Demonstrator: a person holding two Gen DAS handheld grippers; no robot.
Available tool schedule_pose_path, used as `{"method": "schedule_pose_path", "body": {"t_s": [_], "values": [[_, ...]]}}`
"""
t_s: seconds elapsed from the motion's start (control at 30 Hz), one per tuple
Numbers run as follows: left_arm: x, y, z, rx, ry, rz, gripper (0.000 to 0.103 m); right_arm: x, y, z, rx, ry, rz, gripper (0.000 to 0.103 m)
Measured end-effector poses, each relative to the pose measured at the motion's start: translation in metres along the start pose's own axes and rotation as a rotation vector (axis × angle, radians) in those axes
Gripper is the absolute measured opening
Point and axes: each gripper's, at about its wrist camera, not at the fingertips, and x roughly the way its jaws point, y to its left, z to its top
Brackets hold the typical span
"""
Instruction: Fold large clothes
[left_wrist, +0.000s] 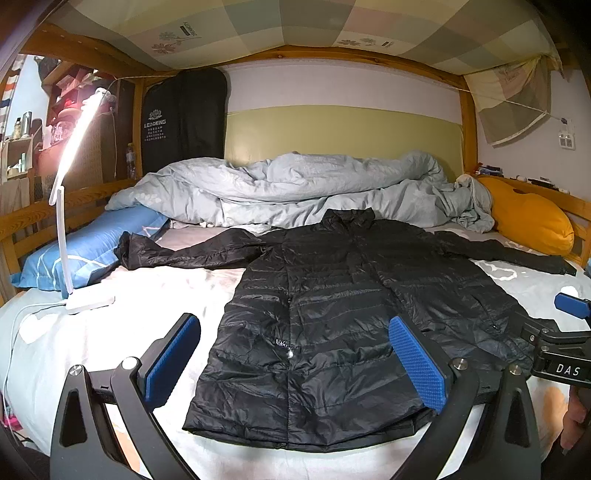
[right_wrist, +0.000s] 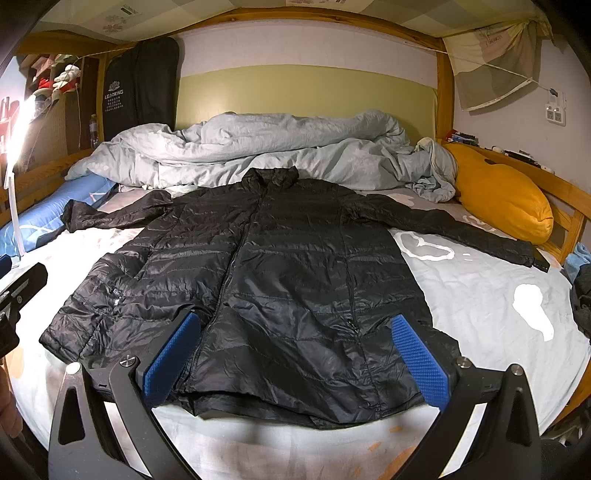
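Observation:
A long black quilted jacket (left_wrist: 332, 317) (right_wrist: 280, 280) lies flat on the bed, front up, collar away from me, both sleeves spread out to the sides. My left gripper (left_wrist: 295, 354) hovers open over the jacket's hem, its blue pads wide apart with nothing held. My right gripper (right_wrist: 295, 354) also stands open above the hem, a little further right, holding nothing. The right gripper's tip (left_wrist: 570, 306) shows at the right edge of the left wrist view. Part of the left gripper (right_wrist: 18, 288) shows at the left edge of the right wrist view.
A crumpled pale blue duvet (left_wrist: 295, 188) is heaped behind the jacket. A blue pillow (left_wrist: 85, 251) and a lit white desk lamp (left_wrist: 74, 206) stand on the left. An orange cushion (right_wrist: 502, 192) lies at the right by the wooden bed rail (right_wrist: 569, 206).

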Motion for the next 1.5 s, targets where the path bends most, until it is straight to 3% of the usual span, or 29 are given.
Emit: {"method": "schedule_pose_path", "body": {"t_s": [0.43,0.63,0.87,1.03,1.27,1.33,1.43,1.5], "values": [[0.001,0.000,-0.003,-0.002,0.009,-0.003,0.103,0.001,-0.001,-0.001,-0.002,0.003,0.002,0.103],[0.008,-0.009,-0.015,0.058,0.046,-0.036,0.103,0.006,-0.002,-0.009,-0.053,0.033,0.006,0.103],[0.030,-0.036,-0.049,0.221,0.216,-0.108,0.103,0.022,0.009,-0.038,-0.189,0.152,0.047,0.103],[0.049,-0.055,-0.080,0.324,0.322,-0.099,0.102,0.032,0.011,-0.058,-0.263,0.222,0.043,0.103],[0.073,-0.051,-0.097,0.306,0.428,-0.080,0.101,0.050,0.004,-0.069,-0.300,0.301,-0.042,0.103],[0.079,-0.046,-0.096,0.298,0.427,-0.054,0.098,0.054,-0.001,-0.068,-0.282,0.311,-0.064,0.103],[0.081,-0.038,-0.093,0.276,0.419,-0.023,0.085,0.057,-0.011,-0.064,-0.250,0.301,-0.095,0.101],[0.085,-0.030,-0.091,0.245,0.417,0.000,0.064,0.056,-0.016,-0.061,-0.247,0.284,-0.129,0.095]]}}
